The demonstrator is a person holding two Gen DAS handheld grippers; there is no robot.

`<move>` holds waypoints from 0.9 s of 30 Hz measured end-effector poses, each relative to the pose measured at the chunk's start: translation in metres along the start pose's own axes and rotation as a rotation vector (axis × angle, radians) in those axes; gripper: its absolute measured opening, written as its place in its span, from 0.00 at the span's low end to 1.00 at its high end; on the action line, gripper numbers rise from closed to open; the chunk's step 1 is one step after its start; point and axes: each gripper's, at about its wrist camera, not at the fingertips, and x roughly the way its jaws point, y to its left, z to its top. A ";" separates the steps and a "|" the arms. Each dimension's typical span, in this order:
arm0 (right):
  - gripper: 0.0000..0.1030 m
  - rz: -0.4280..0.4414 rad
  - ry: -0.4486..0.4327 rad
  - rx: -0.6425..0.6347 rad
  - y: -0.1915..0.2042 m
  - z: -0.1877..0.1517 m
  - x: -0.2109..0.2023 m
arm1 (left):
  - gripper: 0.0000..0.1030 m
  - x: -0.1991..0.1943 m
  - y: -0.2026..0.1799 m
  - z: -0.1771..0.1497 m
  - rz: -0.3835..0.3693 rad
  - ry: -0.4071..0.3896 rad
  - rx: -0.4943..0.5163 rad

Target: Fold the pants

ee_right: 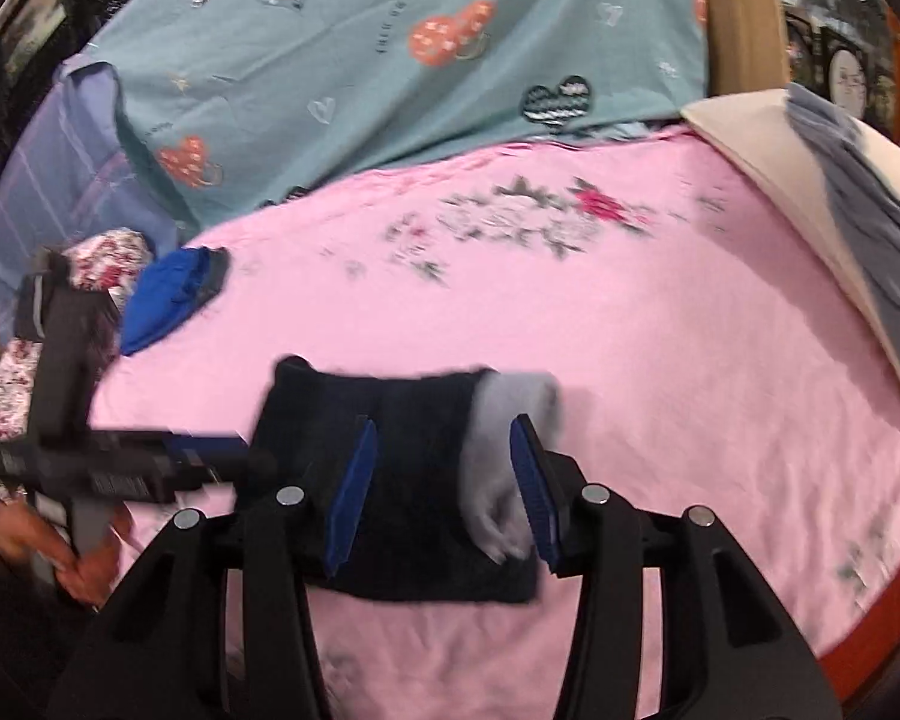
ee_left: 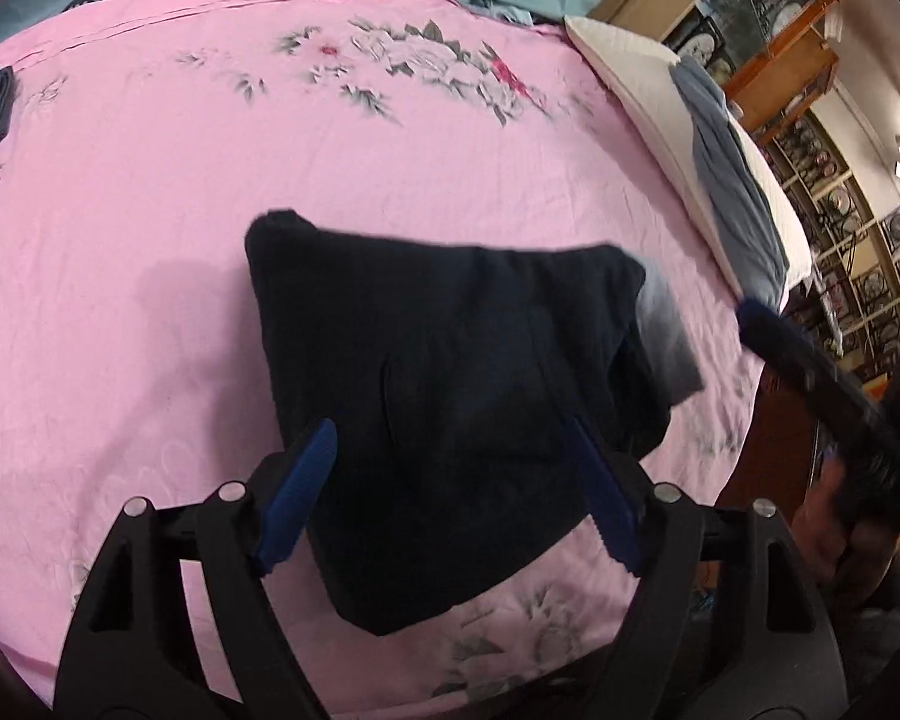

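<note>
Both grippers (ee_left: 450,480) (ee_right: 444,480), jaws apart

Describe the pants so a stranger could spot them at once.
Start from the pink floral sheet covering the bed. Near its front edge lies a dark navy folded bundle, the pants, with a pale grey patch at one side. The other folded clothes are bright blue and lie far off by the teal blanket.

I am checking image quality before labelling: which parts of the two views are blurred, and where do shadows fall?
Left wrist view: the right gripper is smeared by motion; a soft shadow lies on the pink sheet left of the dark pants. Right wrist view: the floral print and the left gripper are blurred.
</note>
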 end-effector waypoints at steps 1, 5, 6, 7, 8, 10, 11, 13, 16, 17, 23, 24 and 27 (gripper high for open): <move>0.46 0.032 0.014 -0.002 0.001 0.003 0.014 | 0.77 0.003 -0.001 -0.003 -0.011 0.010 0.011; 0.44 -0.011 0.146 0.050 -0.023 -0.009 0.073 | 0.77 0.022 0.005 -0.014 -0.012 0.061 0.012; 0.42 -0.025 0.179 0.070 -0.037 -0.020 0.085 | 0.77 0.028 0.010 -0.018 -0.018 0.074 0.000; 0.36 -0.025 0.197 0.089 -0.048 -0.028 0.093 | 0.77 0.033 0.013 -0.020 -0.022 0.082 -0.008; 0.31 0.005 0.172 0.100 -0.057 -0.034 0.093 | 0.77 0.037 0.015 -0.023 -0.016 0.086 -0.009; 0.29 0.006 0.175 0.079 -0.058 -0.035 0.091 | 0.78 0.043 0.011 -0.028 0.011 0.080 0.035; 0.29 -0.004 0.187 0.075 -0.055 -0.032 0.092 | 0.78 0.043 0.007 -0.028 0.030 0.080 0.052; 0.31 -0.023 0.219 0.060 -0.046 -0.020 0.090 | 0.78 0.041 0.003 -0.027 0.047 0.080 0.061; 0.37 -0.009 0.187 0.044 -0.029 0.004 0.061 | 0.78 0.021 -0.005 -0.028 0.095 0.045 0.076; 0.42 0.021 0.152 0.023 -0.018 0.014 0.051 | 0.78 0.018 -0.006 -0.030 0.107 0.036 0.082; 0.43 0.294 0.198 -0.048 0.038 0.050 0.087 | 0.78 0.015 -0.001 -0.042 0.134 0.045 0.074; 0.39 0.322 0.220 -0.050 0.045 0.052 0.099 | 0.78 0.016 0.000 -0.043 0.131 0.044 0.069; 0.28 0.414 0.336 -0.052 0.064 0.055 0.143 | 0.78 0.022 0.000 -0.040 0.133 0.043 0.063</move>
